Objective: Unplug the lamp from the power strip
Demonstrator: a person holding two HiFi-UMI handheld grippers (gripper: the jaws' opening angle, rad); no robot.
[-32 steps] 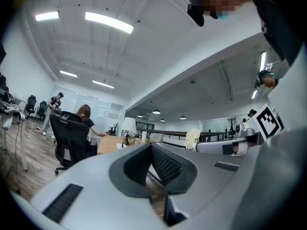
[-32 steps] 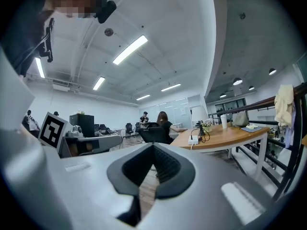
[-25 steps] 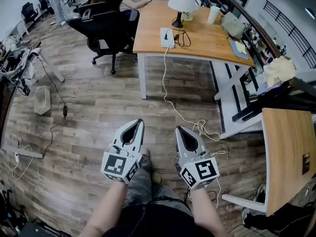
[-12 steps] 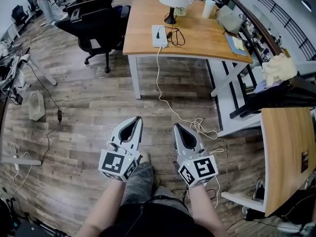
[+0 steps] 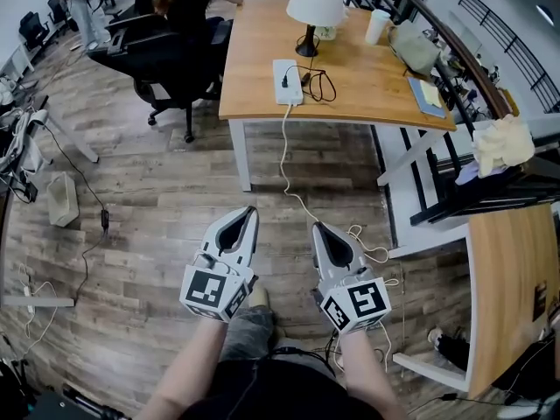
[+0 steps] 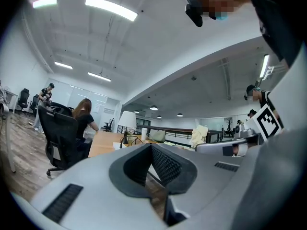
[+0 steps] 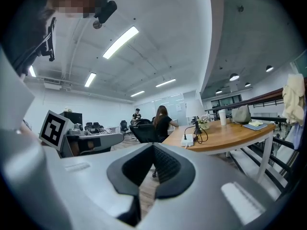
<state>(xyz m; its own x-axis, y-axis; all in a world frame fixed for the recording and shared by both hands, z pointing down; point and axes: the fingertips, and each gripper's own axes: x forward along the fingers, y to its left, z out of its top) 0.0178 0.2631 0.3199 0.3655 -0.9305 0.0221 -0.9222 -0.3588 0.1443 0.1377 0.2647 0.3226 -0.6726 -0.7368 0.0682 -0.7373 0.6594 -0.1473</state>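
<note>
Now the surface is drawn slightly nearer, yet its lamp and power strip are kept well apart from the left hand-held gripper and right hand-held gripper, both closed, empty.

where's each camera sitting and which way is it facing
Head view: on the head, facing steeply down at floor and desk; forearms, left hand-held gripper and right hand-held gripper show.
Left gripper view: on that gripper, along its shut jaws toward the lamp.
Right gripper view: likewise, toward the power strip.
All three share the desk.
</note>
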